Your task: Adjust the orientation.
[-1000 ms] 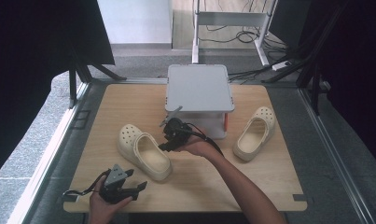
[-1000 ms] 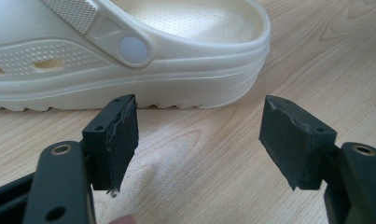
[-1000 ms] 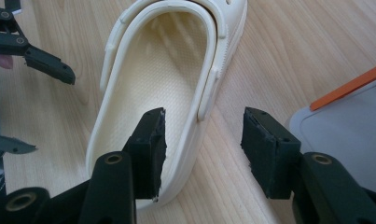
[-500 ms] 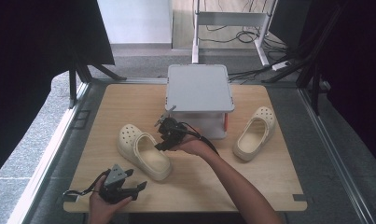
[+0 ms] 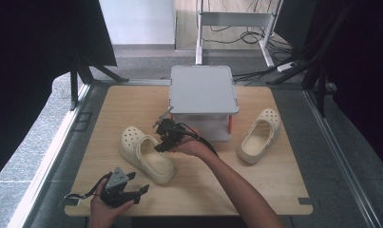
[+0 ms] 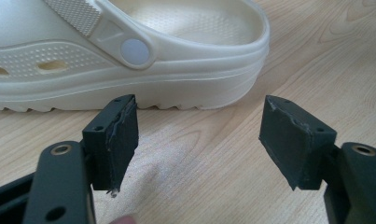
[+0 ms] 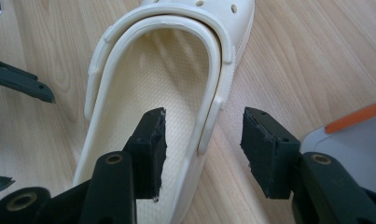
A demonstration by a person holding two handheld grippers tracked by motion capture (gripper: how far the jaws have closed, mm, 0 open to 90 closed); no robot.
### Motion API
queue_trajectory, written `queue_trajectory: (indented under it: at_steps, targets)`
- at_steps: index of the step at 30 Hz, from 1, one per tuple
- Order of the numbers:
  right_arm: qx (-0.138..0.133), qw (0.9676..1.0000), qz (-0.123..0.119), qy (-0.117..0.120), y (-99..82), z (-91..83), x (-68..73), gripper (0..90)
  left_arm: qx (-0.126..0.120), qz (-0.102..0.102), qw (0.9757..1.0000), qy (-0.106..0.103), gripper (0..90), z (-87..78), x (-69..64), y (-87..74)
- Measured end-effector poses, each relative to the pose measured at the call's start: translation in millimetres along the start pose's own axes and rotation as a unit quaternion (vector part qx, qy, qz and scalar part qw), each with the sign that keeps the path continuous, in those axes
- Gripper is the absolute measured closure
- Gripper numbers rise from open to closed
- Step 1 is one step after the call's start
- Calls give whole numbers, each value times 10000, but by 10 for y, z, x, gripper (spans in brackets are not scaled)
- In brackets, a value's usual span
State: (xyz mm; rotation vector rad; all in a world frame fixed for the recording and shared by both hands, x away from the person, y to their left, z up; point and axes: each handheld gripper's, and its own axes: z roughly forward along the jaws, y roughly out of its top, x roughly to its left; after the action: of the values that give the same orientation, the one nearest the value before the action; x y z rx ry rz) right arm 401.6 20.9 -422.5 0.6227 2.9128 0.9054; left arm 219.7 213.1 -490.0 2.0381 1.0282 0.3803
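Over the middle of the wooden table point(image 5: 274, 190), your right gripper point(image 5: 166, 138) is hanging above the near clog point(image 5: 146, 154), jaws spread wide with one pad inside the shoe and the other outside its side wall. Nothing's pinched yet; the pads aren't touching the rim as far as the right gripper view shows. That cream clog lies flat on its sole, left of centre, just in front of the grey box point(image 5: 203, 95). Its twin, the other clog point(image 5: 258, 137), sits well apart on the right side. Your left gripper point(image 5: 125, 190) rests down at the near edge, jaws wide and empty, pointed at the near clog's heel.
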Motion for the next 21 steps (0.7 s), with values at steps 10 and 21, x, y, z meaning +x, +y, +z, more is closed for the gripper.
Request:
queue_trajectory:
  at_steps: [10,21]
  targets:
    - [64,10000,55,-16,51,76,-36,505,-5,0,10000,2,286,-2,1,0]
    - [155,9998,74,-30,148,225,-54,509,-14,10,10000,5,286,-11,3,-2]
